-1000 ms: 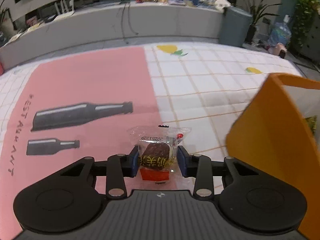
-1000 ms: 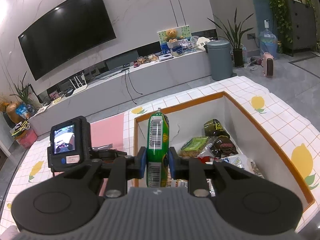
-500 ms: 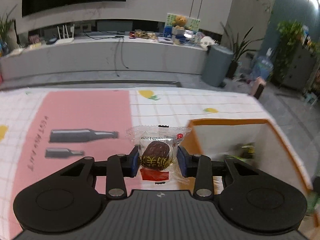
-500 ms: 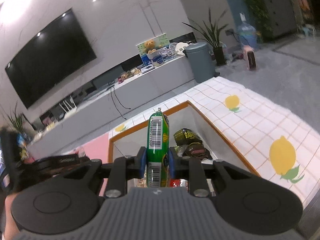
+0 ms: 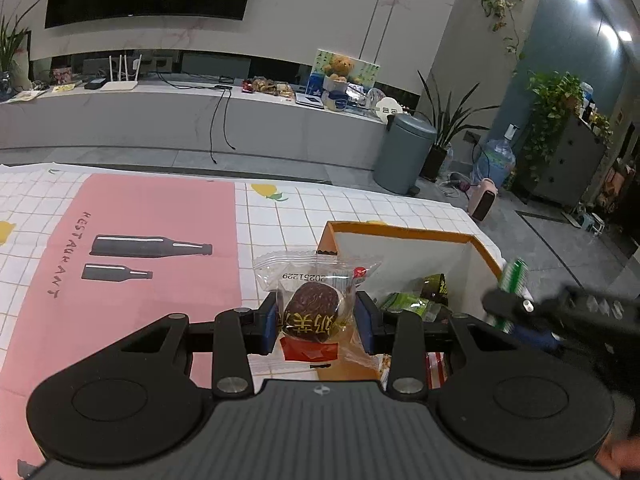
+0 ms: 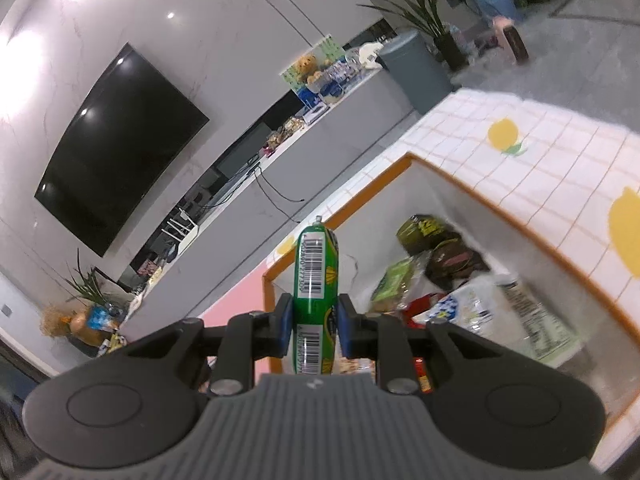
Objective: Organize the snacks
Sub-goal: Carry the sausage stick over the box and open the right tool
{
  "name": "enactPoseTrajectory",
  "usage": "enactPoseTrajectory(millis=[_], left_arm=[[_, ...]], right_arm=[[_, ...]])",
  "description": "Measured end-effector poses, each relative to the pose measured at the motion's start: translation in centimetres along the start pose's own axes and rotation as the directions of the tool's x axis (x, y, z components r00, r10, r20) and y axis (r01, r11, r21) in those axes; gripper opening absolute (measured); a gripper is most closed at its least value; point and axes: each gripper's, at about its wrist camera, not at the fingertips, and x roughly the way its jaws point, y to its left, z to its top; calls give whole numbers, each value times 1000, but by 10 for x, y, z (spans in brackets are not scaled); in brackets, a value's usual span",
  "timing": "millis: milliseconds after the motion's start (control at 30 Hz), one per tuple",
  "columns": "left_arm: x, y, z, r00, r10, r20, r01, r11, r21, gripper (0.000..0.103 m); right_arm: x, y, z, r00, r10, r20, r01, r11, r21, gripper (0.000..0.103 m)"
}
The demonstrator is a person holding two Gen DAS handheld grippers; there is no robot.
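Left tongs clenched on a clear plastic packet holding a dark round cake with a red label, blue pads pressing the wrapper from both sides. A second ago held low over the pink panel of the checked lemon-print cloth on the worktop, beside the outer wall of the orange-rimmed white box; now carried up and across, hanging just above the box's near-left corner, with the open inside visible. Right tongs clamped on a green sausage-shaped snack with a barcode, upright as before, though tipped over sideways compared with a second ago (horizon slanted) and poised above the box interior. Inside the box already: dark green and brown sachets and a white bag with printed label. Seemingly both snacks at the drop-off stage, lacking only a lowering and a release to join the rest
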Motion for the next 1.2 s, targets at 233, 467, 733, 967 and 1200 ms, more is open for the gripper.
enactPoseTrajectory(millis=[233, 467, 733, 967, 1200], left_arm=[[15, 18, -3, 999, 30, -19, -31, 999, -45, 43], [28, 28, -4, 996, 66, -51, -69, 996, -52, 43], [32, 40, 3, 995, 85, -55, -87, 996, -31, 43], [17, 60, 9, 994, 97, -42, -99, 994, -52, 43], [-4, 87, 12, 991, 135, -24, -136, 988, -66, 43]], right_arm=[[37, -11, -1, 999, -21, -49, 30, 981, 191, 21], [68, -22, -4, 995, -49, -82, 78, 913, 401, 21], [73, 12, 22, 993, -95, -67, 111, 947, 302, 21], [17, 103, 57, 998, -48, 31, 44, 993, 111, 21], [-55, 200, 63, 981, 13, 194, 10, 993, -122, 21]])
